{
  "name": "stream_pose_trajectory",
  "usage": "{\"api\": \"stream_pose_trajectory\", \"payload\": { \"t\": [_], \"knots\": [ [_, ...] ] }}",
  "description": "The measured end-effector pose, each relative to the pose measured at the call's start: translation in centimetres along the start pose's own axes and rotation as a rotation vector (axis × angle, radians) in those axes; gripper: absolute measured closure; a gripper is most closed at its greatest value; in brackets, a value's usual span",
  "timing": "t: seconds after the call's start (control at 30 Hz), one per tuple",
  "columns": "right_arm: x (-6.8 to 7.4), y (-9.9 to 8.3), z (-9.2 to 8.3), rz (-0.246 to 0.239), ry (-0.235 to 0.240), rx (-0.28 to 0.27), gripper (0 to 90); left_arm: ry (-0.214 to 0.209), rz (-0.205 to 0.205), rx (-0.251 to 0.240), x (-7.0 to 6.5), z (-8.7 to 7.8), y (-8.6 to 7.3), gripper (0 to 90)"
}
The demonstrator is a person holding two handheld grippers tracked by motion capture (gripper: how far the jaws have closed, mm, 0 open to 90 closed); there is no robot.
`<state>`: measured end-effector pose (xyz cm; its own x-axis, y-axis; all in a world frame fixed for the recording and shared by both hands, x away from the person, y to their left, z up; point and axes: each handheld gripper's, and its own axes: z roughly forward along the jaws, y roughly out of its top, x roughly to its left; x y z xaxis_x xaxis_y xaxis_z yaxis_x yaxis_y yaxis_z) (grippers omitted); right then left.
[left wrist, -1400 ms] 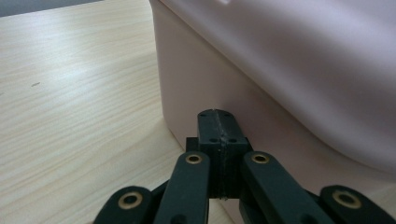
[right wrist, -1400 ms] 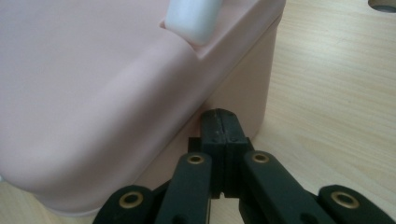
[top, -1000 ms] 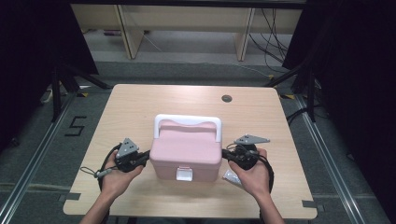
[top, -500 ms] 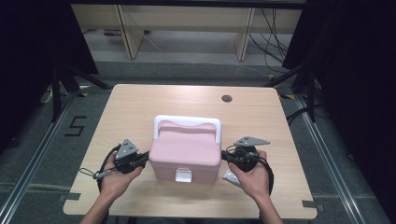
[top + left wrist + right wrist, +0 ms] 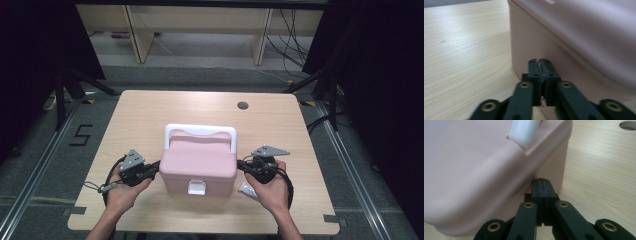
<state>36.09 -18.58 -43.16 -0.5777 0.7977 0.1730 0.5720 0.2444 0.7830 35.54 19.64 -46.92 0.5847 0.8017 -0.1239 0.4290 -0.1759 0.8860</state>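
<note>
The pink box (image 5: pixel 199 167), mid-bench, looks like rigid, smooth, slippery plastic, best lifted by its white handle (image 5: pixel 200 131); the left gripper (image 5: pixel 539 61) and right gripper (image 5: pixel 543 181) press its sides, jaws closed, gripping nothing.

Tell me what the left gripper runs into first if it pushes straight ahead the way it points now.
The left gripper, jaws together with nothing between, points at the left side wall of the pink box. It would likely meet that wall at once; whether the tips already touch it is unclear.
</note>
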Motion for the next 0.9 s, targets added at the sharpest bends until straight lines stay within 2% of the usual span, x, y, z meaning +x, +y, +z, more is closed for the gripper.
{"api": "stream_pose_trajectory", "payload": {
  "t": [0.1,0.17,0.2,0.23,0.3,0.33,0.37,0.43,0.47,0.53,0.57,0.6,0.63,0.67,0.73,0.8,0.83,0.87,0.9],
  "knots": [
    [0.1,0.1,0.0,-0.037,-0.015,-0.018,90.0,0.014,-0.009,-0.013,0.3,-0.3,0.0,75.3],
    [0.2,0.0,-0.1,-0.009,-0.015,-0.016,90.0,0.028,0.003,-0.015,0.4,-0.5,0.0,70.8],
    [0.1,0.0,-0.1,-0.026,-0.016,-0.024,90.0,0.036,0.014,-0.017,0.5,-0.6,0.0,68.3],
    [0.1,-0.1,-0.4,-0.006,-0.028,-0.015,88.6,0.047,0.019,-0.016,0.5,-0.8,0.1,64.2],
    [0.0,-0.1,-0.4,-0.025,-0.017,-0.025,87.9,0.059,0.027,-0.018,0.6,-0.9,0.0,60.2],
    [-0.2,-0.2,-0.8,-0.025,-0.043,-0.018,85.8,0.062,0.027,-0.021,0.6,-1.0,0.0,57.5],
    [-0.2,-0.2,-0.8,-0.025,-0.043,-0.018,85.8,0.065,0.027,-0.019,0.7,-1.1,-0.1,57.5],
    [-0.8,-0.6,-1.1,-0.006,-0.037,-0.009,80.4,0.078,0.037,-0.019,0.8,-1.3,-0.2,50.7],
    [-1.1,-0.7,-1.3,-0.018,-0.045,-0.001,79.3,0.09,0.037,-0.017,0.8,-1.4,-0.2,48.9],
    [-1.5,-0.9,-1.5,-0.025,-0.05,0.01,76.6,0.1,0.03,-0.014,1.0,-1.7,-0.4,46.1],
    [-1.6,-1.1,-1.6,-0.003,-0.056,0.009,75.1,0.1,0.03,-0.014,1.0,-1.7,-0.4,44.9],
    [-1.6,-1.1,-1.6,-0.003,-0.056,0.009,75.1,0.105,0.026,-0.016,1.0,-1.8,-0.4,44.9],
    [-2.3,-1.3,-1.9,-0.043,-0.067,0.013,72.3,0.102,0.031,-0.017,1.1,-1.9,-0.4,43.4],
    [-2.3,-1.3,-1.9,-0.043,-0.067,0.013,72.3,0.107,0.03,-0.017,1.1,-2.0,-0.4,43.4],
    [-2.3,-1.6,-2.1,0.007,-0.062,0.031,69.8,0.11,0.021,-0.02,1.1,-2.2,-0.3,42.5],
    [-3.2,-1.9,-2.5,-0.009,-0.077,0.035,67.4,0.101,0.023,-0.026,1.1,-2.5,-0.1,41.5],
    [-3.3,-2.1,-2.7,0.004,-0.083,0.043,67.0,0.094,0.021,-0.028,1.1,-2.6,0.0,41.3],
    [-3.7,-2.2,-2.9,-0.02,-0.096,0.037,66.6,0.094,0.021,-0.028,1.1,-2.6,0.0,41.3],
    [-3.8,-2.4,-3.0,0.011,-0.092,0.038,66.3,0.101,0.023,-0.033,1.2,-2.8,0.2,41.2]
  ]
}}
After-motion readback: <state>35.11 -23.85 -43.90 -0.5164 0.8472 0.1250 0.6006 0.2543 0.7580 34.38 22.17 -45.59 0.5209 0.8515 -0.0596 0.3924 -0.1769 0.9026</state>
